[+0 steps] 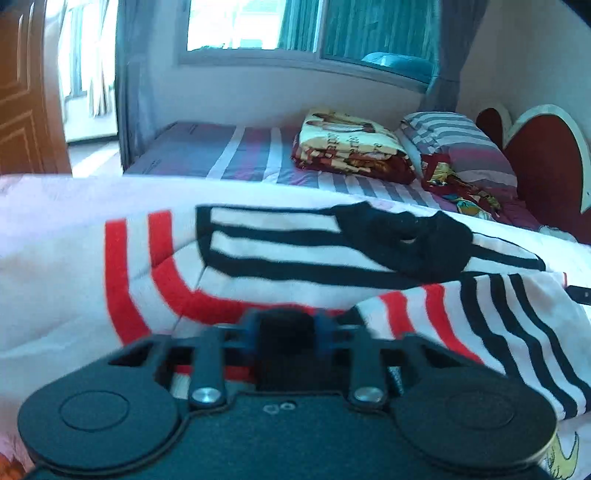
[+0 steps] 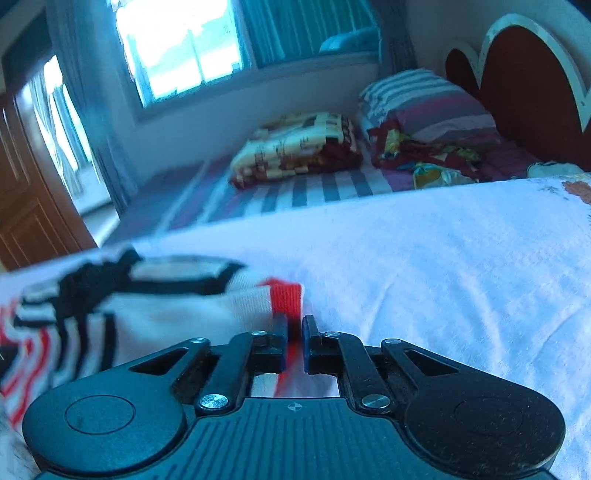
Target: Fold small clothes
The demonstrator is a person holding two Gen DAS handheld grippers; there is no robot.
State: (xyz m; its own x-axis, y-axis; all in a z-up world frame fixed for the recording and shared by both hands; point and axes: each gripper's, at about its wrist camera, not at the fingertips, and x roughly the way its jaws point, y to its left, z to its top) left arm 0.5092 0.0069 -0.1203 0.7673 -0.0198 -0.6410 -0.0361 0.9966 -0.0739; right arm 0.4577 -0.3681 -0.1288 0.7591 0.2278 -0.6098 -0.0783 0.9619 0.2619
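A small white garment with black and red stripes and a black collar lies on a white cloth-covered surface. My left gripper is low at the garment's near edge; its jaws look closed together on the fabric with a dark piece between them. In the right wrist view the garment lies to the left. My right gripper is shut on its red-striped edge, and red fabric shows between the fingers.
Behind the white surface stands a striped bed with a folded patterned blanket, a striped pillow and a red heart-shaped headboard. A window and a wooden door are behind.
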